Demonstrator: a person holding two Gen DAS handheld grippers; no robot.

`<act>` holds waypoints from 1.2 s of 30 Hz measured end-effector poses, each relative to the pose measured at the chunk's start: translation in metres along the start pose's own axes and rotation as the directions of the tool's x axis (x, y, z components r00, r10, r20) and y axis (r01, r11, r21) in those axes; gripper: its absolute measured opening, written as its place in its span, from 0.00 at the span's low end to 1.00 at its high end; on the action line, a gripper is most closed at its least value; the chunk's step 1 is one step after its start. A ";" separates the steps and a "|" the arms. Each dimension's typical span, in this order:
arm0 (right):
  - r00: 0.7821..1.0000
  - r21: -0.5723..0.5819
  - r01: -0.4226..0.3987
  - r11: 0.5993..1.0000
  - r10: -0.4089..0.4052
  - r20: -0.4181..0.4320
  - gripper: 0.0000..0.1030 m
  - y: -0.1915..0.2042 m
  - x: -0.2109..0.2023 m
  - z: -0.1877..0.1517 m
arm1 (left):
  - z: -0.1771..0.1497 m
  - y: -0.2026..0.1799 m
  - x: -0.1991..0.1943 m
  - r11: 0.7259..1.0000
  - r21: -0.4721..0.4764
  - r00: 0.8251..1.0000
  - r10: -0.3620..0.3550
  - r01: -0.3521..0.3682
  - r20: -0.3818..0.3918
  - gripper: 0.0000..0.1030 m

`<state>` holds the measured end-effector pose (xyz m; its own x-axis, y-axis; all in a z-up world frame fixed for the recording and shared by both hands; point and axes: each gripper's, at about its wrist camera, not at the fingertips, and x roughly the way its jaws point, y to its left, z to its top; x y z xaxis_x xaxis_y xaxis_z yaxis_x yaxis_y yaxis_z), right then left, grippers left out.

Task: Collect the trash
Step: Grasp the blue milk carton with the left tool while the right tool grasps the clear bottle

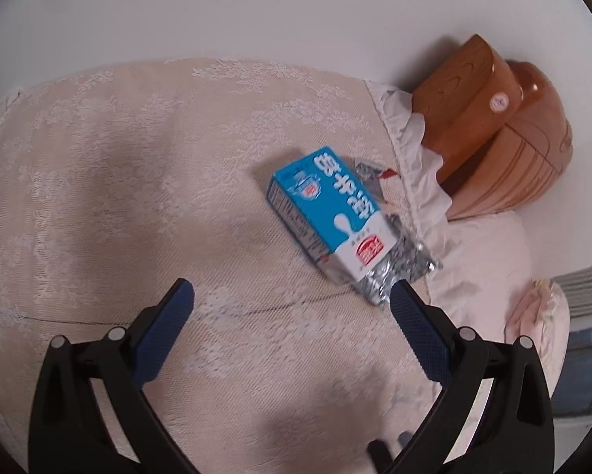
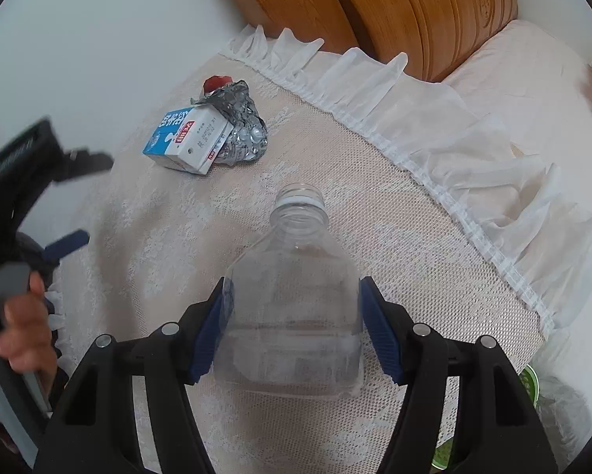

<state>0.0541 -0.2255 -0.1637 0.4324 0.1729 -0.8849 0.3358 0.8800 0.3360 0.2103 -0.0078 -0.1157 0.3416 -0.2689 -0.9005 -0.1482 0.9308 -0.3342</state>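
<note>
My right claw is clamped on the clear, capless plastic bottle – one piece collected. My left claw gapes empty above the blue-and-white milk carton and crumpled silver foil wrapper – both uncollected on the lace-covered table.

Clear plastic bottles: we count one, the uncapped bottle, lying between the right gripper's fingers.
Milk cartons: we count one, the blue-and-white carton, ahead of the left gripper and slightly to its right.
Crumpled foil wrappers: we count one, the silver wrapper, against the carton's far side, just ahead of the left gripper's right finger.
Grippers: we count two, the left gripper and the right gripper.
Hands: we count one hand, left of the right gripper.
</note>
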 end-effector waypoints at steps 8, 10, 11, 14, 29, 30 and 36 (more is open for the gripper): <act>1.000 -0.020 -0.026 0.999 0.026 -0.013 0.64 -0.002 0.003 -0.009 | 0.051 -0.022 0.057 0.982 -0.141 0.990 0.118 -0.129 -0.084 0.92; 0.999 -0.019 -0.030 0.999 0.029 -0.013 0.64 -0.003 0.003 -0.012 | 0.052 -0.021 0.070 0.972 -0.180 0.985 0.132 -0.151 -0.115 0.92; 0.999 -0.018 -0.031 0.999 0.031 -0.015 0.64 -0.003 0.003 -0.013 | 0.051 -0.021 0.073 0.969 -0.190 0.983 0.139 -0.159 -0.116 0.92; 0.999 -0.015 -0.033 0.999 0.033 -0.020 0.64 -0.004 0.004 -0.015 | 0.053 -0.022 0.084 0.963 -0.194 0.978 0.166 -0.189 -0.129 0.93; 0.999 0.003 -0.034 0.999 0.034 -0.014 0.64 -0.001 0.000 -0.022 | 0.047 -0.008 0.069 0.984 -0.180 0.991 -0.033 0.008 -0.133 0.49; 0.999 0.006 -0.034 0.999 0.034 -0.012 0.64 0.000 -0.001 -0.023 | 0.048 -0.005 0.069 0.980 -0.197 0.989 -0.047 0.019 -0.137 0.49; 0.999 0.010 -0.031 0.999 0.031 -0.018 0.64 0.000 0.000 -0.027 | 0.052 -0.001 0.072 0.967 -0.254 0.990 -0.065 0.031 -0.124 0.74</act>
<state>0.0319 -0.2132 -0.1726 0.4273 0.2081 -0.8798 0.3306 0.8698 0.3663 0.2836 -0.0152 -0.1659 0.2328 -0.3573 -0.9045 -0.3679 0.8286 -0.4220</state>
